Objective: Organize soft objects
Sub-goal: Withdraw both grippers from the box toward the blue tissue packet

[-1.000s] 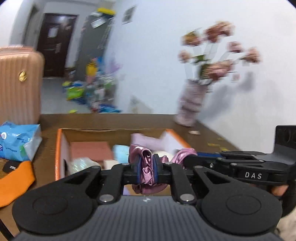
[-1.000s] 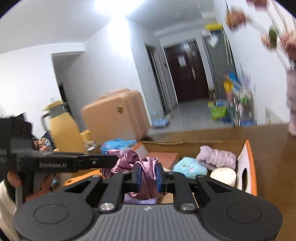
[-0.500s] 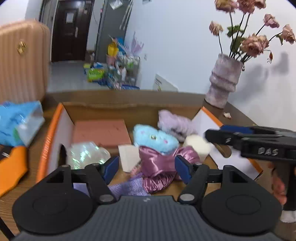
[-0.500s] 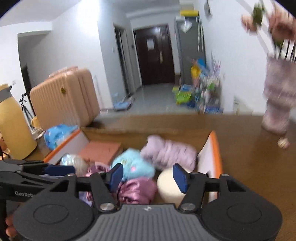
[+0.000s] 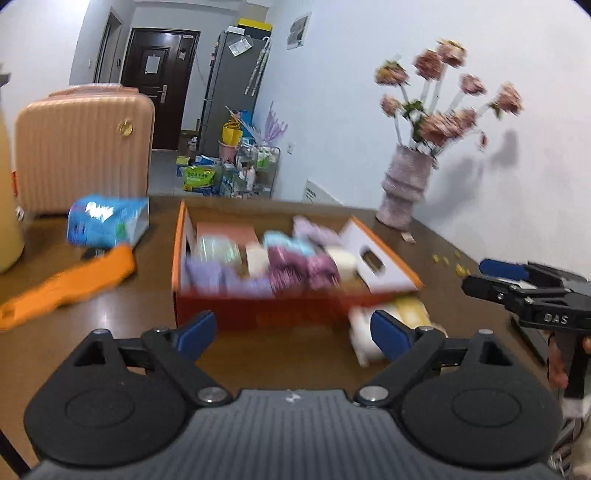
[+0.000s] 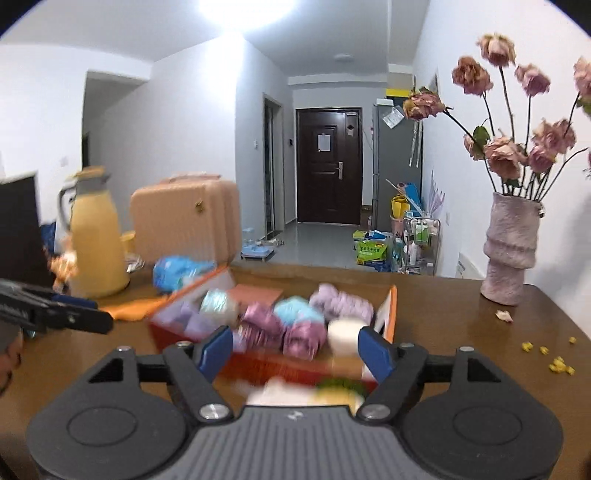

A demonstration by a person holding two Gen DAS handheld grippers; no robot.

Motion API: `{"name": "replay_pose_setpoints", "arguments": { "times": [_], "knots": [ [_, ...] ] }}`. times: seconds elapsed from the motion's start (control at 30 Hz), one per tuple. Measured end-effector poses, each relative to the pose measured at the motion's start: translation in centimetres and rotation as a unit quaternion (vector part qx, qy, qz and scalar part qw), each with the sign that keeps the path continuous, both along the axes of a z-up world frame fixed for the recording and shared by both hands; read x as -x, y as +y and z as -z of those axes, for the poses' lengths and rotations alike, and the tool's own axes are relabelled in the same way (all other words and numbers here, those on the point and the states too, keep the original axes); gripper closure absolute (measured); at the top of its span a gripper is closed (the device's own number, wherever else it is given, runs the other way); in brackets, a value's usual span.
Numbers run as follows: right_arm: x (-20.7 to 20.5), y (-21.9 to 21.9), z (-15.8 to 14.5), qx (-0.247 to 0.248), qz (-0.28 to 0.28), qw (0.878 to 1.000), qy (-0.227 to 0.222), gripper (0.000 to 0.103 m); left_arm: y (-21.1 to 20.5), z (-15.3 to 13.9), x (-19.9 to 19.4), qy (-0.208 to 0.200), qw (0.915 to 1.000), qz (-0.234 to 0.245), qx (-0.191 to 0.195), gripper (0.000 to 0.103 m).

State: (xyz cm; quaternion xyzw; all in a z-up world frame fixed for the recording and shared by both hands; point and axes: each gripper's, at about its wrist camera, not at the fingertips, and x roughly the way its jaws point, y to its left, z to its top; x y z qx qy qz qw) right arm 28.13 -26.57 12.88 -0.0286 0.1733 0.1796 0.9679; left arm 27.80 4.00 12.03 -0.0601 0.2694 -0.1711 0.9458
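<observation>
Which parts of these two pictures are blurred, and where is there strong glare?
Left wrist view: the orange box and the soft things in it are smeared by motion, while the door and grey cabinet behind stay fairly sharp. Right wrist view: the box and the suitcase are smeared, the vase is sharp, and a ceiling light burns out white.

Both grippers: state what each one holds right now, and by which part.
Nothing is held. The left gripper and right gripper have their jaws opening with nothing between them; the shiny purple cloth lies in the orange box.
</observation>
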Motion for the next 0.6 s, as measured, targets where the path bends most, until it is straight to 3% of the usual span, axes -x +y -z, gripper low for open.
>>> {"name": "replay_pose_setpoints", "arguments": {
  "times": [0.1, 0.27, 0.33, 0.5, 0.6],
  "knots": [
    [4.8, 0.2, 1.7, 0.013, 0.000, 1.000, -0.006, 0.029, -1.0, 2.9, 5.6, 0.000, 0.9998, 0.002, -0.021, 0.010],
    [11.1, -0.5, 5.1, -0.035, -0.020, 0.999, 0.035, 0.027, -2.0, 6.4, 13.5, -0.030, 0.9989, -0.013, -0.033, 0.008],
    [12.8, -0.6, 6.4, -0.046, -0.012, 0.998, 0.033, 0.019, -2.2, 6.9, 14.6, -0.037, 0.9980, -0.031, -0.040, 0.007],
    [13.3, 0.5, 7.0, -0.026, -0.003, 0.999, 0.030, 0.019, -2.4, 6.2, 13.8, -0.031, 0.9977, -0.035, -0.049, 0.007],
    [12.3, 0.4, 7.5, -0.041, 0.004, 0.999, 0.034, 0.020, -2.6, 6.4, 12.9, -0.027, 0.9984, -0.037, -0.035, 0.006]
  ]
}}
